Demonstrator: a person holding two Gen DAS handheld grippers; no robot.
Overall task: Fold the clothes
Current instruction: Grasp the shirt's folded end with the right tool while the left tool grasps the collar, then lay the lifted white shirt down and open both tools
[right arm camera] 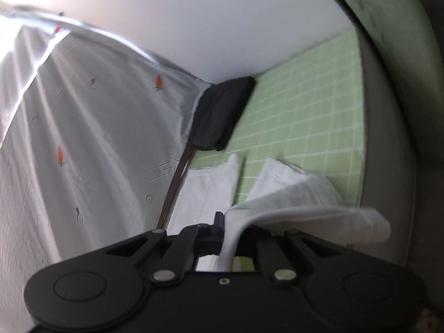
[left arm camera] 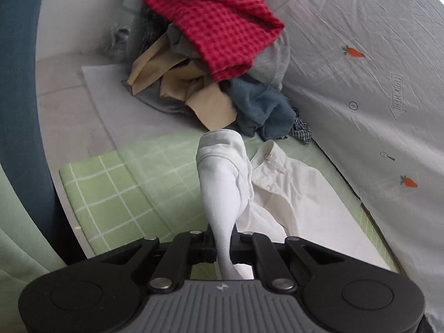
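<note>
White shirt (left arm camera: 222, 183); clothes pile (left arm camera: 216, 55) only left view.

- White garment (left arm camera: 222, 183): smooth, finely ribbed cloth, matt.
- Red checked cloth (left arm camera: 222, 27): woven, slightly fuzzy.
- Green grid sheet (left arm camera: 116, 188): matt, flat fabric.
- Carrot-print sheet (left arm camera: 360, 83): thin, creased cloth.
- Left gripper (left arm camera: 222, 247): matt black plastic links, shiny metal pivot pins, ribbed grey housing.
</note>
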